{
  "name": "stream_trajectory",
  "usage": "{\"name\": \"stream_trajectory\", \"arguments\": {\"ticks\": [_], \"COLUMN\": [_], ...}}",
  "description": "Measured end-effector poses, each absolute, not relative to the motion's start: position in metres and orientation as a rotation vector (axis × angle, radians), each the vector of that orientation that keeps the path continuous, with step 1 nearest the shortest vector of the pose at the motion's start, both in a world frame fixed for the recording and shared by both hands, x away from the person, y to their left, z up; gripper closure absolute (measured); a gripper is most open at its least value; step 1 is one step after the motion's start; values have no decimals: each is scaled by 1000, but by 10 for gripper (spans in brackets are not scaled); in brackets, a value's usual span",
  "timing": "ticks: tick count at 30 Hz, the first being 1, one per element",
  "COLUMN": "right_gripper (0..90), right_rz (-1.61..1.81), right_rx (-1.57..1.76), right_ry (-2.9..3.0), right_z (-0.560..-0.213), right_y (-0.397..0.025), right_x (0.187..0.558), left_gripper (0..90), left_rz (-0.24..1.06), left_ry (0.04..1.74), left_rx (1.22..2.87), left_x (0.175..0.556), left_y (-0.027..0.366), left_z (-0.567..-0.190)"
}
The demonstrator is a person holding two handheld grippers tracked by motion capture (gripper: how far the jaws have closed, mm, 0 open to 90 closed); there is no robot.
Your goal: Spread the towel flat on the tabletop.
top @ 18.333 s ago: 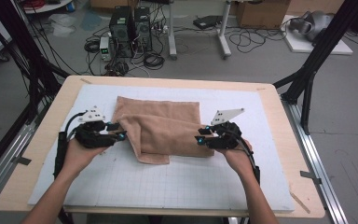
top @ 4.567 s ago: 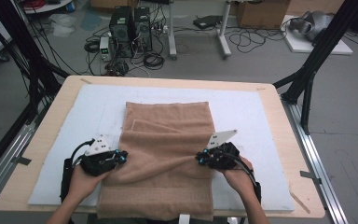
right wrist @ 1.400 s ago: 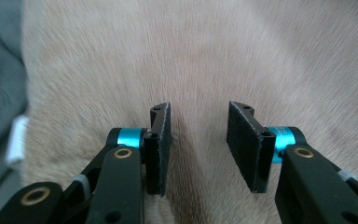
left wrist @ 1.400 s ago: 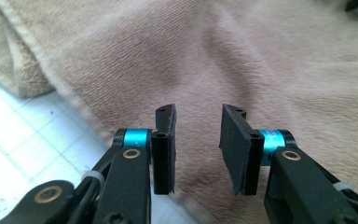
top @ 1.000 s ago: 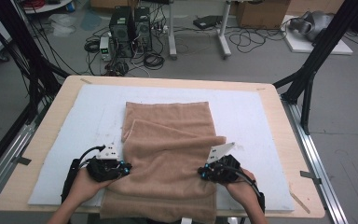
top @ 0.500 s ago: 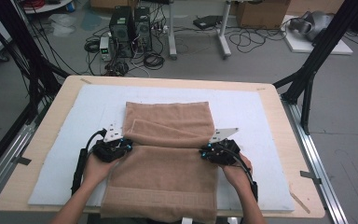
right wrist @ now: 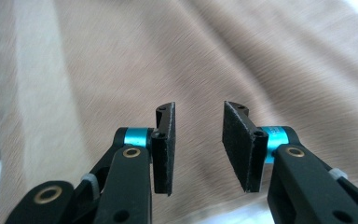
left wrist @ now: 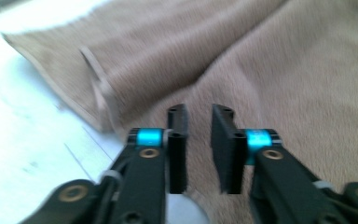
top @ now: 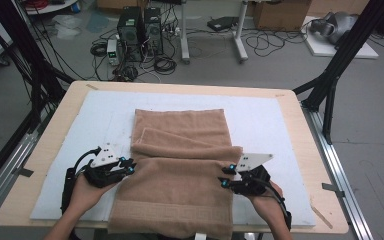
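Clearly soft and limp, the towel [top: 180, 175] is best pinched at its side edges by the left gripper [left wrist: 199, 140] and right gripper [right wrist: 198, 144], both held open and empty.

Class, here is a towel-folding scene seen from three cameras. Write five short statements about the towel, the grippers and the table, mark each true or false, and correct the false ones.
1. The towel is brown. True.
2. The left gripper is clamped shut on the towel. False: its jaws stand apart with nothing between them.
3. The towel's near end hangs over the near edge of the table. True.
4. The right gripper has its jaws open above the towel. True.
5. The towel lies perfectly flat in one layer. False: a fold ridge crosses it between the two grippers.
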State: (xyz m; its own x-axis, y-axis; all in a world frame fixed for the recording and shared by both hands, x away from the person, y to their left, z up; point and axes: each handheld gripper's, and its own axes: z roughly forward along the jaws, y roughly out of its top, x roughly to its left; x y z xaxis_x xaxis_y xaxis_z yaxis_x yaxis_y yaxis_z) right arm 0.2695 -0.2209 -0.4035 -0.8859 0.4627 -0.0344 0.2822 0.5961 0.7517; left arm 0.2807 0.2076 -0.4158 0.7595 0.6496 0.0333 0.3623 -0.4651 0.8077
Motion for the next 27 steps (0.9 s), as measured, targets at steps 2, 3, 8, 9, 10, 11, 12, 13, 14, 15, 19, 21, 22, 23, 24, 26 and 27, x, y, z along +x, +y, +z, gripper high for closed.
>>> {"name": "stream_trajectory", "arguments": {"ticks": [2,3,8,9,10,11,12,13,14,15,19,21,22,23,24,26,27], "right_gripper": [643,638,600,613,642,668,719,781,826,838,845,845,844,844,844,844,844], "right_rz": [1127,1123,1090,1109,1119,1132,1139,1152,1162,1169,1189,1189,1201,1201,1206,1205,1206], "right_rx": [600,597,594,598,603,606,612,600,588,583,567,554,542,535,525,508,494], "right_ry": [2644,2665,2766,2758,2757,2761,2761,2769,2782,2781,2798,2804,2807,2808,2817,2826,2832], "right_z": [-413,-418,-438,-439,-440,-441,-441,-441,-441,-442,-442,-441,-442,-442,-442,-441,-441], "right_y": [-216,-214,-204,-204,-205,-206,-206,-206,-206,-205,-205,-205,-205,-205,-205,-204,-204], "right_x": [267,267,270,270,271,272,272,271,270,268,259,253,249,246,242,236,231], "left_gripper": [802,800,698,697,700,717,767,810,852,864,871,872,872,873,873,874,875], "left_rz": [396,380,326,331,344,352,353,368,387,394,371,365,364,360,365,371,373], "left_ry": [773,775,776,783,777,769,753,750,738,738,740,734,729,724,720,706,703], "left_rx": [2124,2145,2174,2168,2173,2179,2185,2187,2198,2197,2186,2187,2190,2189,2185,2170,2164], "left_x": [284,285,284,283,282,281,280,279,277,276,271,266,263,259,255,247,243], "left_y": [207,206,203,203,202,201,200,199,198,198,202,205,205,206,206,208,208], "left_z": [-423,-428,-444,-445,-445,-444,-444,-444,-444,-444,-444,-443,-443,-443,-442,-440,-439]}}
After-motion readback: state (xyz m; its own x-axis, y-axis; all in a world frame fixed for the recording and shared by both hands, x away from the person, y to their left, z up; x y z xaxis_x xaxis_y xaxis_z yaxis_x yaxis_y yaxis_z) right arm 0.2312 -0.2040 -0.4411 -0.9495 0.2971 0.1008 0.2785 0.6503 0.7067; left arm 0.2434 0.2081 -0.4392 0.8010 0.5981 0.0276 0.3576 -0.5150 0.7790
